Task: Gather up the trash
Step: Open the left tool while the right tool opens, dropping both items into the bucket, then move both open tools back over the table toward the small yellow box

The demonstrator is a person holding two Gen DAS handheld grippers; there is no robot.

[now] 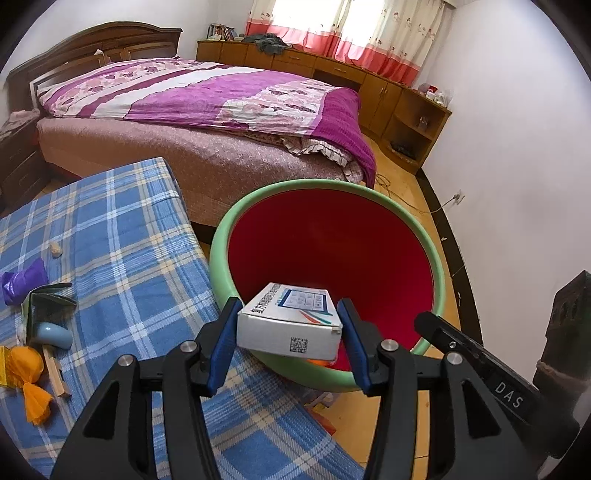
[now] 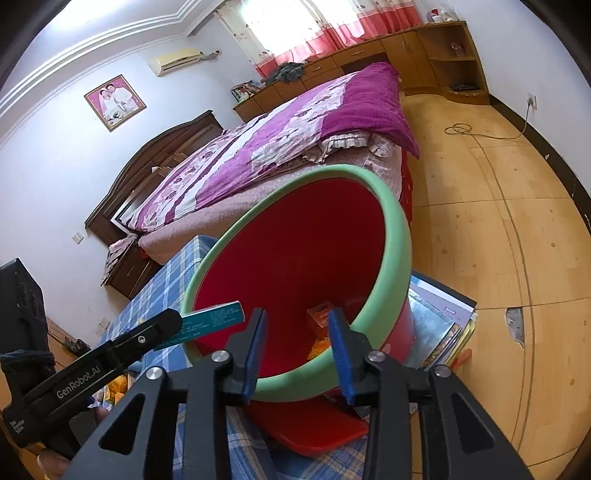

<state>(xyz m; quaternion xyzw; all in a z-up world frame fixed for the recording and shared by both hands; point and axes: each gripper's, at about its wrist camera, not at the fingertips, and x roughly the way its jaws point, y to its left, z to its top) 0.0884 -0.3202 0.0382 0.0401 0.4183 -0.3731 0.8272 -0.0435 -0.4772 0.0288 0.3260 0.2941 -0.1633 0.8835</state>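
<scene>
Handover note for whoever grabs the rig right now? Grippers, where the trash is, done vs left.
Left gripper: shut on the white box, held over the near rim of the bin, not yet dropped.
Right gripper: open, nothing between its pads, aimed into the bin.
Done: an orange packet already lies in the bin.
Left: release the box, then clear the plaid cloth: purple wrapper, orange wrapper, small beige scrap.

Home bedroom; bed (image 1: 207, 110), curtains (image 1: 351, 29)
</scene>
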